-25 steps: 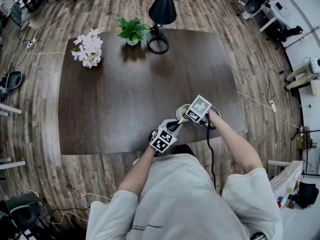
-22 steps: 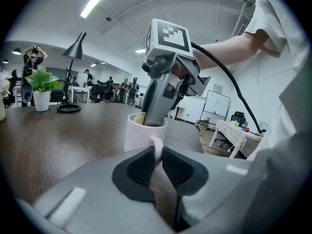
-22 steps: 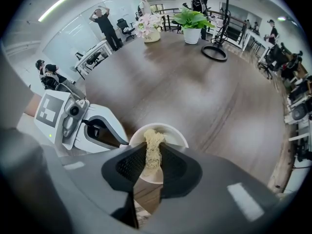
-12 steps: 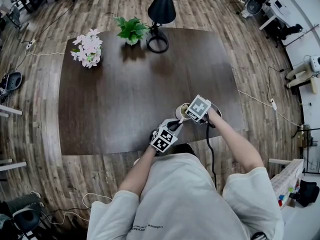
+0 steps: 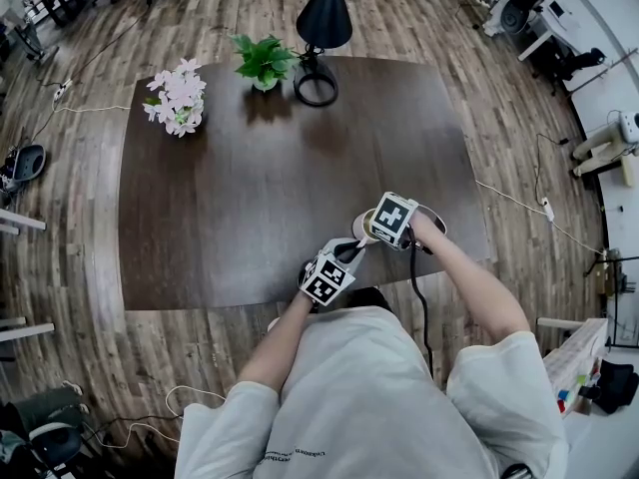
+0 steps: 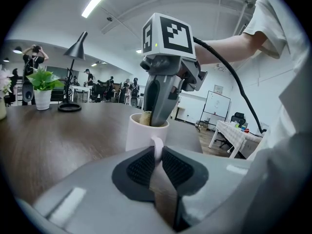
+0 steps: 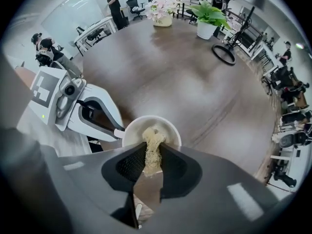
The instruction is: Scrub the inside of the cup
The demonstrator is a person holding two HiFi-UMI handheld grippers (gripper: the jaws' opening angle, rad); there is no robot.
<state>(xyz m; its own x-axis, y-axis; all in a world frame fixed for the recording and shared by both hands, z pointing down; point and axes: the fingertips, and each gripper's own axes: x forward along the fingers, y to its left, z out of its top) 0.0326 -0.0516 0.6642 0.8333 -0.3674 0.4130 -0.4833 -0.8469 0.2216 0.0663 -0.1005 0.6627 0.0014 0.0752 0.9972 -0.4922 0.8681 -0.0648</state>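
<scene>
A dark wooden surface [image 5: 250,198] fills the middle of the head view, with plank floor all round it. At its far edge stands a black desk lamp [image 5: 321,28] on a ring base, a green potted plant [image 5: 263,60] just left of it, and a bunch of pale pink flowers [image 5: 175,93] further left.

Both tools work at the near right part of the surface, close to its near edge. The left hand-held gripper [image 6: 157,156] comes in low from the near side, its jaws clamped on the handle [image 6: 157,147] of a white cup [image 6: 139,133], which stands upright on the surface. The right hand-held gripper [image 7: 152,156] reaches down from above the cup, its jaws pinched on a pale, stringy scrubber [image 7: 152,145]. The free end of the scrubber sits inside the cup's mouth, against the near side of the rim, and the jaw tips dip into the opening.
</scene>
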